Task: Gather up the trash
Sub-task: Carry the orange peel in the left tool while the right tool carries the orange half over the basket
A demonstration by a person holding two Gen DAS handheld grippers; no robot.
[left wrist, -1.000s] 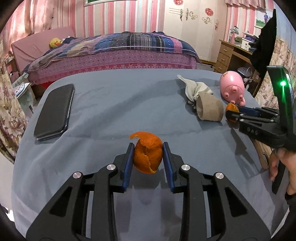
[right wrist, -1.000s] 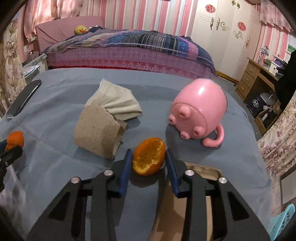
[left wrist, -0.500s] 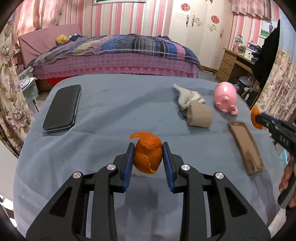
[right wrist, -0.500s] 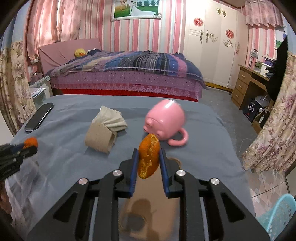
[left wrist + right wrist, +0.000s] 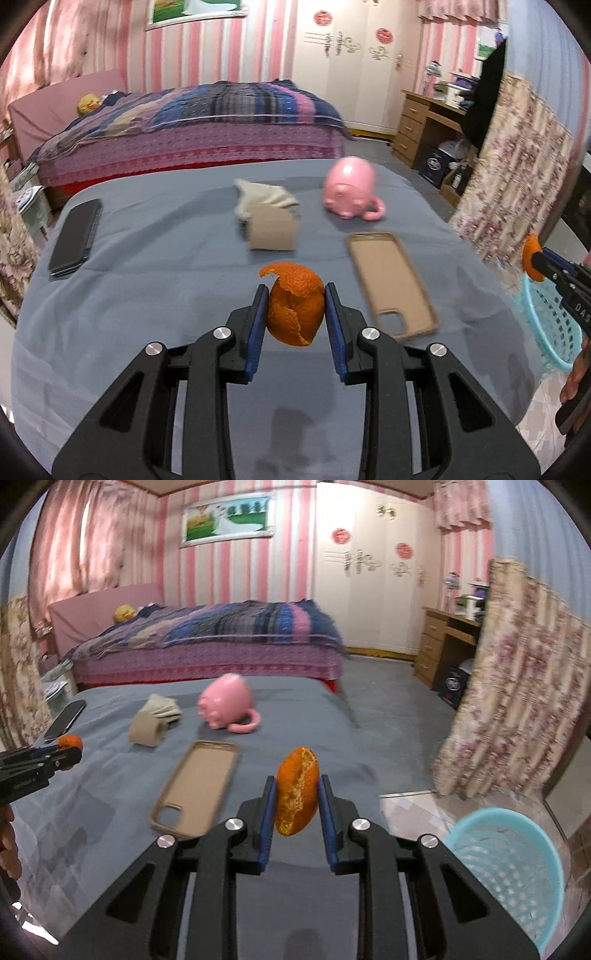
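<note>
Curled orange peel (image 5: 295, 309): clamped between the blue pads of the left gripper (image 5: 295, 314) and held above the near part of the grey table (image 5: 147, 280).
Folded orange peel (image 5: 297, 792): pinched on edge between the fingers of the right gripper (image 5: 297, 805), carried off the table's right edge; the jaws have just been closing on it.
Blue basket (image 5: 513, 871): seen on the floor beside the table's right edge, below and to the right of the right gripper.
Phone case (image 5: 391, 282): laid flat, hollow side up, near the right edge of the table.
Cardboard tube (image 5: 272, 232): lying mid-table, touching a crumpled tissue (image 5: 264, 195) behind it.
Pink pig mug (image 5: 351, 190): tipped on its side toward the far right corner, apart from the tube.
Black phone (image 5: 75, 236): laid along the left edge.
Bed (image 5: 207, 642): seen beyond the far edge.
</note>
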